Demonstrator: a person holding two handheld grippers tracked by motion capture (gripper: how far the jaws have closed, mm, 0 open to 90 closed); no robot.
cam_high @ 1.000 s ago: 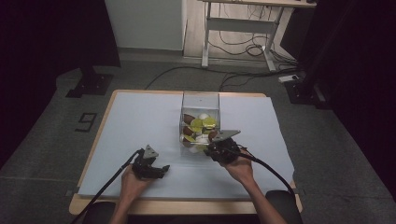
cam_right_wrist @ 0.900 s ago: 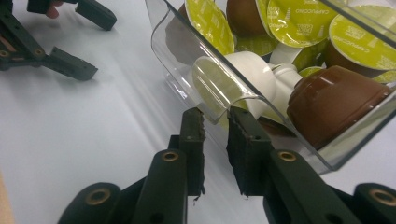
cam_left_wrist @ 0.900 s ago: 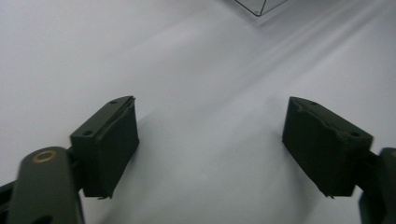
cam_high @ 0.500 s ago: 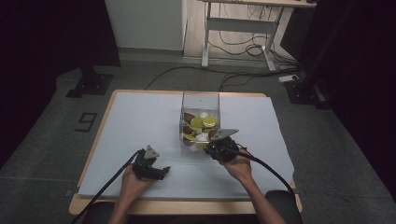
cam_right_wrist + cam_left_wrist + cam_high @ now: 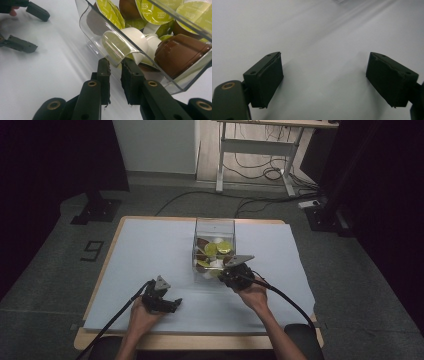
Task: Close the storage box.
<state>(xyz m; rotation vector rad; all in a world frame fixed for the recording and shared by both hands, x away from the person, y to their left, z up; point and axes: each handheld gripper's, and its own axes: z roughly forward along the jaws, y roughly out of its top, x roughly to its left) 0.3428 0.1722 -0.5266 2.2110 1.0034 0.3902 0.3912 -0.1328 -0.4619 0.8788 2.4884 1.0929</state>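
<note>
The clear plastic box (image 5: 214, 227) stands on the white sheet (image 5: 150, 250) that covers the table (image 5: 107, 265), a little right of the middle. It holds coffee capsules (image 5: 216, 249) with yellow-green lids, together with brown and white ones.

Right gripper (image 5: 231, 273): at the near wall of the box, held by the right hand (image 5: 252, 292). In the right gripper view the jaws stand close together with the curved lip of the box wall (image 5: 117, 56) between their tips. A narrow gap remains between the pads, and the clear lip sits in that gap; the jaws pinch this lip. Just behind the wall lie a white capsule (image 5: 136, 40) and a brown capsule (image 5: 178, 53), both inside the box. The box appears tilted in this view; whether it is lifted off the sheet cannot be told.

Left gripper (image 5: 167, 304): low over the sheet at the near left, well apart from the box, held by the left hand (image 5: 142, 312). In the left gripper view the jaws are spread wide, with bare white sheet between them and nothing gripped. They have just been opening further. The same gripper (image 5: 27, 27) shows in the upper left of the right gripper view, its two jaws apart above the sheet.

A cable (image 5: 285, 297) trails from the right gripper toward the near edge of the table
</note>
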